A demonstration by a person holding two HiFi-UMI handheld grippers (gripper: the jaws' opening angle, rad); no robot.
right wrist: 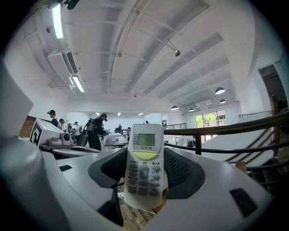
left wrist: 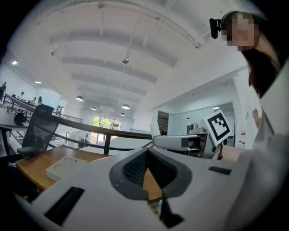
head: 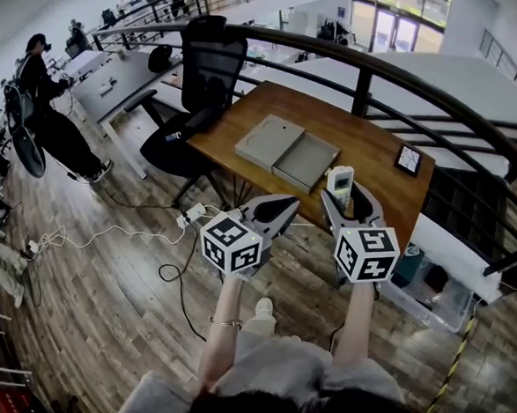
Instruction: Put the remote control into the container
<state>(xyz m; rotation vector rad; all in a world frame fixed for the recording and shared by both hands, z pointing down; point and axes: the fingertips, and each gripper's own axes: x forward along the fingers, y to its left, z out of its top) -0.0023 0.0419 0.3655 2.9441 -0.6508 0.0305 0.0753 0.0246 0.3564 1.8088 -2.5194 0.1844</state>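
Observation:
A white remote control point(head: 340, 179) with a small screen and grey buttons stands upright between the jaws of my right gripper point(head: 348, 197), which is shut on it, held above the near edge of the wooden table point(head: 378, 139). In the right gripper view the remote control point(right wrist: 144, 164) fills the gap of the right gripper point(right wrist: 144, 155). The flat grey container point(head: 288, 151) lies on the table just beyond both grippers. My left gripper point(head: 285, 205) is held beside the right one, jaws shut and empty. In the left gripper view the left gripper point(left wrist: 146, 152) points over the table towards the container point(left wrist: 67, 166).
A black office chair point(head: 206, 70) stands at the table's far left corner. A small black square item point(head: 408, 159) lies at the table's right end. A dark curved railing point(head: 426, 89) runs behind the table. Cables and a power strip point(head: 192, 214) lie on the floor; a plastic bin point(head: 429, 288) sits right.

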